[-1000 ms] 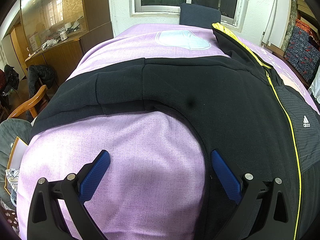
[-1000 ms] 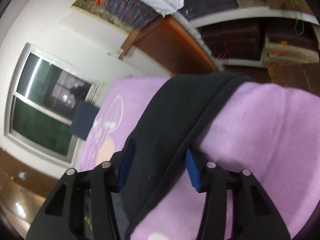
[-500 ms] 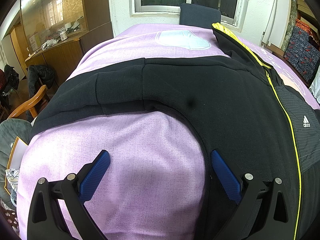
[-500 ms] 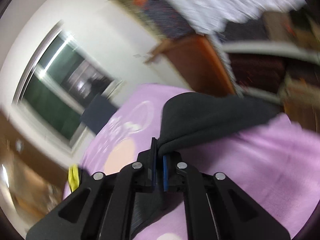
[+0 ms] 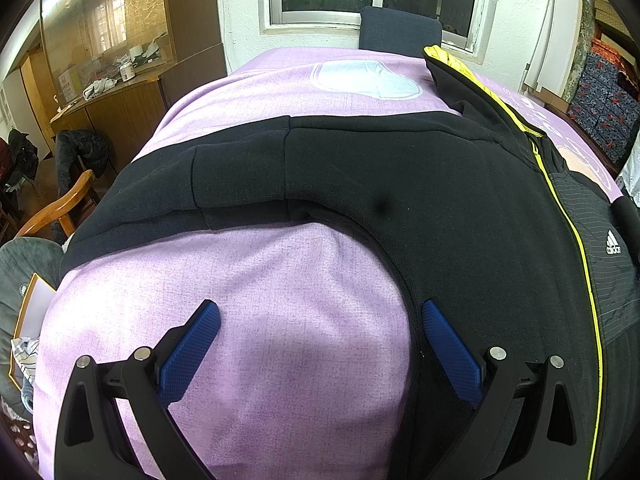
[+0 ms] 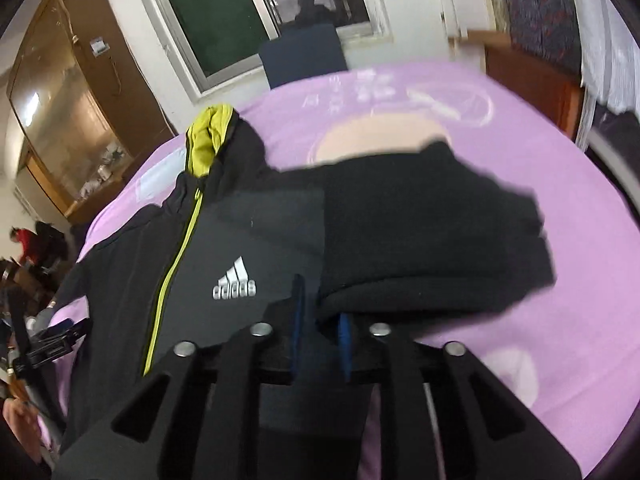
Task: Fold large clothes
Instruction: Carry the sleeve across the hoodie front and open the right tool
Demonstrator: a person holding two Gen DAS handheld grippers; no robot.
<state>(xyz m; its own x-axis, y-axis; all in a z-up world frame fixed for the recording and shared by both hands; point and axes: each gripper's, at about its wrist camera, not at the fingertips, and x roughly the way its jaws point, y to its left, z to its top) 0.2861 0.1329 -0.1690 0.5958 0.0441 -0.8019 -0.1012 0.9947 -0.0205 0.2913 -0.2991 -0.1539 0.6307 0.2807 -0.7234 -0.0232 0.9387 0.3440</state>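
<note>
A black Adidas zip jacket [image 5: 420,184] with a yellow zipper lies spread on a purple bedcover [image 5: 280,300]. Its left sleeve [image 5: 192,184] stretches out to the bed's left edge. My left gripper [image 5: 316,336] is open over the cover, its right finger at the jacket's side edge. In the right wrist view my right gripper [image 6: 320,320] is shut on the jacket's right sleeve [image 6: 420,232] and holds it folded over toward the chest by the logo [image 6: 234,280]. The yellow-lined hood [image 6: 208,136] lies toward the window.
A dark blue chair back [image 5: 400,32] stands under the window at the far end of the bed. A wooden chair [image 5: 56,208] and a wooden cabinet [image 5: 120,92] are to the left. Shelves with patterned fabrics [image 5: 604,92] are to the right.
My right gripper closed on the right sleeve, lifted it and swung it left over the jacket's front. The left gripper has stayed still and open.
</note>
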